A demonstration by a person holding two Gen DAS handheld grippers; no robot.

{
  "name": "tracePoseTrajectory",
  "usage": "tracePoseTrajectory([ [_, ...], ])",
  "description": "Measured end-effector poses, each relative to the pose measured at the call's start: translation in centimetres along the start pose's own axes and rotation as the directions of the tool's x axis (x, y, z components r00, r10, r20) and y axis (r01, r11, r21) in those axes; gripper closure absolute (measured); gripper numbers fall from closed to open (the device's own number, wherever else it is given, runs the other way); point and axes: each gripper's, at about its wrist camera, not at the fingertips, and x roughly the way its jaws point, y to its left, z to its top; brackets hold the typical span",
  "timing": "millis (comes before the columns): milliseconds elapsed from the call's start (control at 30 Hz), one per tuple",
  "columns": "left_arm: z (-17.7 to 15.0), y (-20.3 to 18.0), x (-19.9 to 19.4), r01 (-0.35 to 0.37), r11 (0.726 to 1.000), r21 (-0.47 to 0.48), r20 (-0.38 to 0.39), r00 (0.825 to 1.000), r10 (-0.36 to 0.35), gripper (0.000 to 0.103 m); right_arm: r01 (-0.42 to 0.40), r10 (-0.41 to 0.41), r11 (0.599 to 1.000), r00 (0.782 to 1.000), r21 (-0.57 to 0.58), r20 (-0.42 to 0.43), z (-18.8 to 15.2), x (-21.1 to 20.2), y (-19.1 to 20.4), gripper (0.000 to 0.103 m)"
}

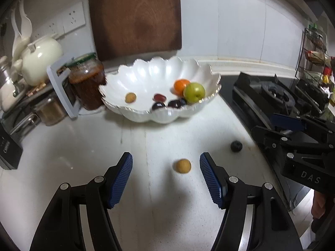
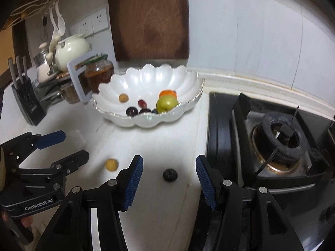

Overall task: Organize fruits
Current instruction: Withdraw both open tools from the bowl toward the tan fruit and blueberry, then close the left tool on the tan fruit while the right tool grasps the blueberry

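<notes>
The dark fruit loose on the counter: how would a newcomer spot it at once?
Find the white scalloped bowl on the counter beside the stove. In front of it two small fruits lie loose. The dark fruit is nearer the stove, almost black, while its neighbour, the tan fruit, is pale.

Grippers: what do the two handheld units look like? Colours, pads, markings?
Both are matte black linkage frames with silver pivot pins and ribbed blue pads on the jaws. The left gripper shows white "GenRobot.AI" lettering on its body in the right wrist view; the right gripper shows raised "DAS" lettering in the left wrist view. No cables or sleeves visible.
</notes>
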Motion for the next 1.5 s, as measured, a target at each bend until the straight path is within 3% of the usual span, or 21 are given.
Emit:
tracePoseTrajectory([
  [567, -0.9, -0.7, 3.8, 0.064, 0.998, 0.018, -0.079, 0.995, -0.062, 0.044, -0.025, 0.028, 0.999, 0.995, 0.034, -0.100, -1.3, 3.9, -0.3, 0.050],
  [933, -0.7, -1.0, 5.6, 0.089, 0.996, 0.022, -0.104, 0.991, -0.086, 0.051, -0.047, 0.053, 0.998, 0.989, 0.052, -0.137, -1.5, 5.7, -0.6, 0.060],
  [1500, -0.8, -1.6, 6.9, 0.115, 0.993, 0.024, -0.143, 0.983, -0.111, 0.080, -0.049, 0.058, 0.998, 0.981, 0.049, -0.184, -1.9, 7.4, -0.7, 0.077],
])
